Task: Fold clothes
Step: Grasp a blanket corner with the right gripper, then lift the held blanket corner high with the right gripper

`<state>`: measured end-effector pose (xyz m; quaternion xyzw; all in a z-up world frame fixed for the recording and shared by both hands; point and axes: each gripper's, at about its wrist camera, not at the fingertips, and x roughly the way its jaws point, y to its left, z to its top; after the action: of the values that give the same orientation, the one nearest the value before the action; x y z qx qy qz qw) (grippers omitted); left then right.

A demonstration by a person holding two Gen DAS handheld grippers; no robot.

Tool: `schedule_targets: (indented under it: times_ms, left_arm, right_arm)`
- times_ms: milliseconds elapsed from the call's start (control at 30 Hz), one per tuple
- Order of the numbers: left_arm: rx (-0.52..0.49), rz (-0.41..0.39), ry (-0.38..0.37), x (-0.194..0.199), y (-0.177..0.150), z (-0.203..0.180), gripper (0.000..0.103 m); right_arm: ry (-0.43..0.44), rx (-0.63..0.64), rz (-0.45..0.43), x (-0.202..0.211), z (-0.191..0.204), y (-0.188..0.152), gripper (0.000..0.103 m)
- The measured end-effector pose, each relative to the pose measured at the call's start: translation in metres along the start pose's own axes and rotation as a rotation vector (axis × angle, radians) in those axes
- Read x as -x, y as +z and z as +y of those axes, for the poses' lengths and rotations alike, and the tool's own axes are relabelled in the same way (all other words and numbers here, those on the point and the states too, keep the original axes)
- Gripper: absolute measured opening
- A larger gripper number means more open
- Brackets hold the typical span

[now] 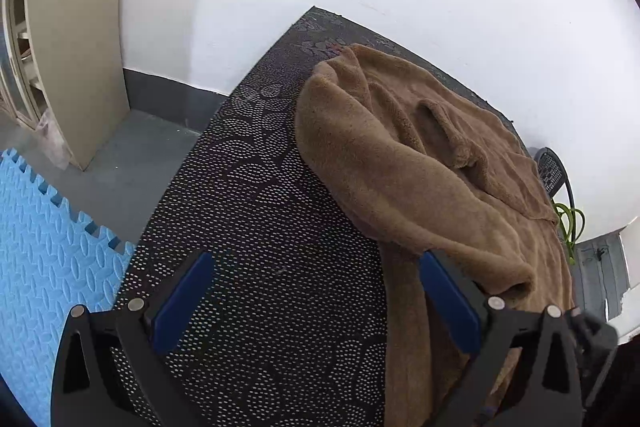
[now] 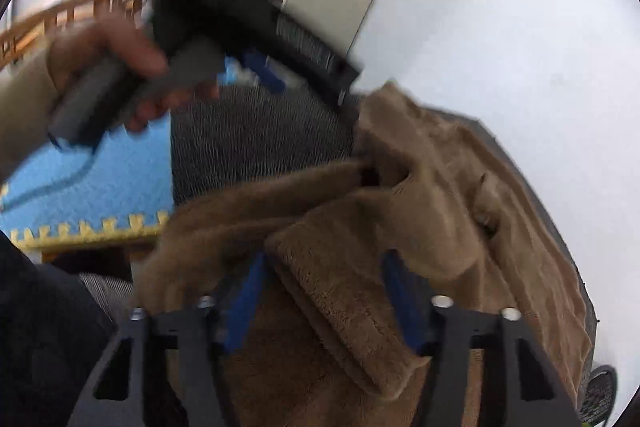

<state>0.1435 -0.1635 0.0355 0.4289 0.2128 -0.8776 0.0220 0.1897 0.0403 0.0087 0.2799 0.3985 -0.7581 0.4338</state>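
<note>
A brown fleece garment (image 1: 404, 163) lies bunched on the dark patterned table (image 1: 248, 211) near the wall. A thick folded edge sits between the half-open pads of the right gripper (image 2: 324, 299) — seemingly unpinched. The left gripper (image 1: 316, 299), jaws wide and empty, angles down over bare table beside it, gripped by a hand (image 2: 120, 67).

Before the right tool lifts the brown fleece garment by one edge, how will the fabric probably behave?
The brown fleece garment will probably hang limp: it already lies in soft folds and drapes over the table edge. It looks thick, so likely bulky yet light. The fuzzy pile should slip little between the right tool pads.
</note>
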Motion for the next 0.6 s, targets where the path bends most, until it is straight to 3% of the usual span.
schedule_targets:
  times_ms: [67, 167, 200, 233, 267, 400, 600]
  left_arm:
    - [0.004, -0.002, 0.003, 0.000, 0.001, 0.003, 0.103]
    - [0.006, -0.001, 0.002, 0.000, 0.002, 0.006, 0.103]
    - [0.005, -0.002, 0.001, 0.000, 0.003, 0.006, 0.103]
    - [0.004, -0.004, 0.002, 0.000, 0.004, 0.006, 0.103]
    - [0.003, -0.006, 0.002, 0.000, 0.005, 0.007, 0.103]
    - [-0.003, -0.015, -0.003, 0.001, 0.009, 0.007, 0.103]
    - [-0.028, -0.018, -0.025, -0.003, 0.018, -0.003, 0.103]
  right_arm:
    - [0.018, -0.005, 0.014, -0.007, -0.002, 0.000, 0.050]
    - [0.053, -0.049, 0.030, -0.010, -0.012, 0.001, 0.036]
    - [0.052, -0.068, 0.033, -0.010, -0.016, 0.002, 0.029]
    - [0.044, -0.095, 0.023, -0.007, -0.022, 0.003, 0.016]
    - [0.033, -0.124, 0.009, -0.003, -0.028, 0.004, 0.013]
    - [-0.031, -0.221, -0.102, 0.030, -0.064, 0.018, 0.012]
    - [-0.118, -0.377, -0.322, 0.101, -0.149, 0.056, 0.012]
